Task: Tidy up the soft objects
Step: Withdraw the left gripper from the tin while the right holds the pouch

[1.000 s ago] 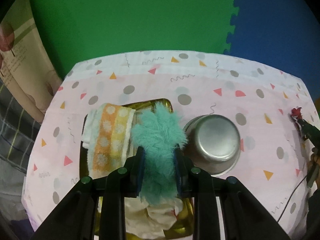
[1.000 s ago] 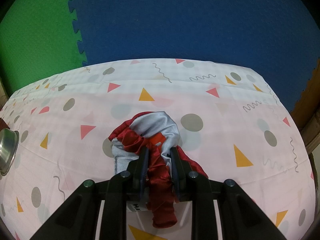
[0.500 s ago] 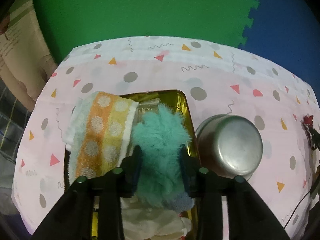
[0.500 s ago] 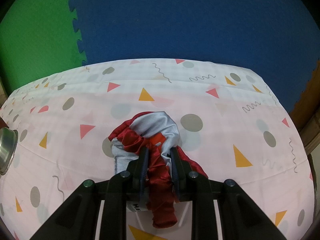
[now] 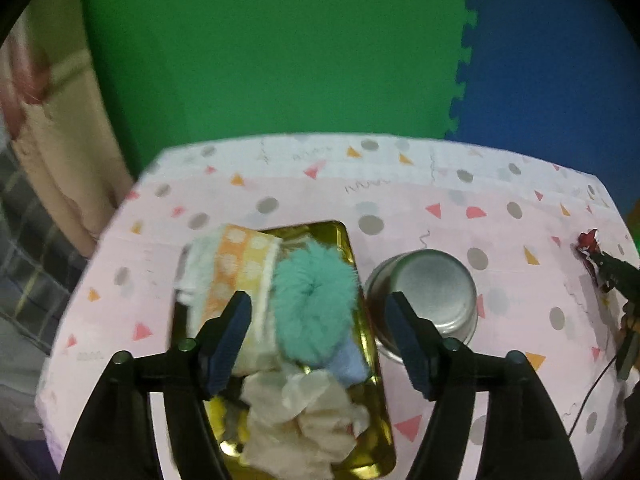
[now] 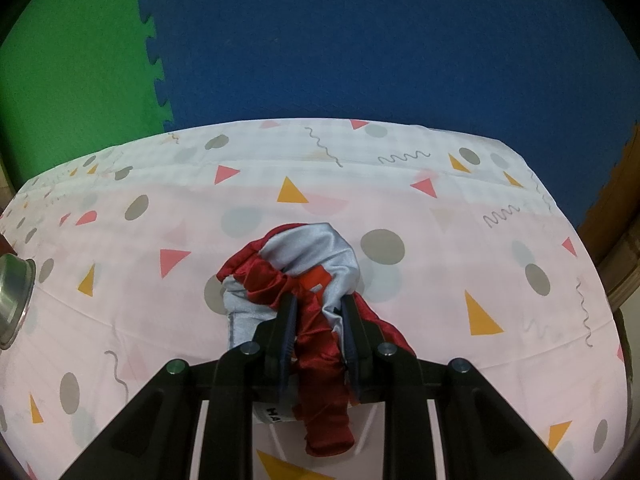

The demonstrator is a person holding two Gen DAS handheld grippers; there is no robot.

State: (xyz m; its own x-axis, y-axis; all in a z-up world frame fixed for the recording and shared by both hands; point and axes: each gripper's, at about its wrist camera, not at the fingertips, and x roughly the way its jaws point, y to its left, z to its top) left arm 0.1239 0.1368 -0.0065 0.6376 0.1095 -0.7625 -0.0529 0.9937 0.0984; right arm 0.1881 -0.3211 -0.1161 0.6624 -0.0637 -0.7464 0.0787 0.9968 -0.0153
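Teal fluff marks the step we are finishing: the fuzzy scrunchie (image 5: 314, 304) now lies in the gold tray (image 5: 362, 276), beside the orange-and-yellow striped towel (image 5: 234, 276) and just above the crumpled cream cloth (image 5: 296, 412) and a small blue cloth (image 5: 352, 362). Our left gripper (image 5: 318, 336) hangs over the tray with its jaws opening; the scrunchie sits between the two pads but neither pad presses on it, so we judge the drop made. A steel bowl (image 5: 430, 300) stands upside down just to the right of the tray, on the patterned tablecloth (image 5: 400, 200).

Our right gripper (image 6: 320, 334) is clamped on the red-and-silver satin cloth (image 6: 304, 276), which rests on the same tablecloth well to the right of the tray, past the bowl. Part of the cloth bunches ahead of the pads and a red tail hangs below them.

So the step in hand is release on the left and a ready grasp on the right. Next, we think, the left gripper should clear away from the tray so the way is free. The right one should then lift the satin bundle, carry it over the bowl without snagging it, and let go above the tray's crowded middle, where little bare gold shows.
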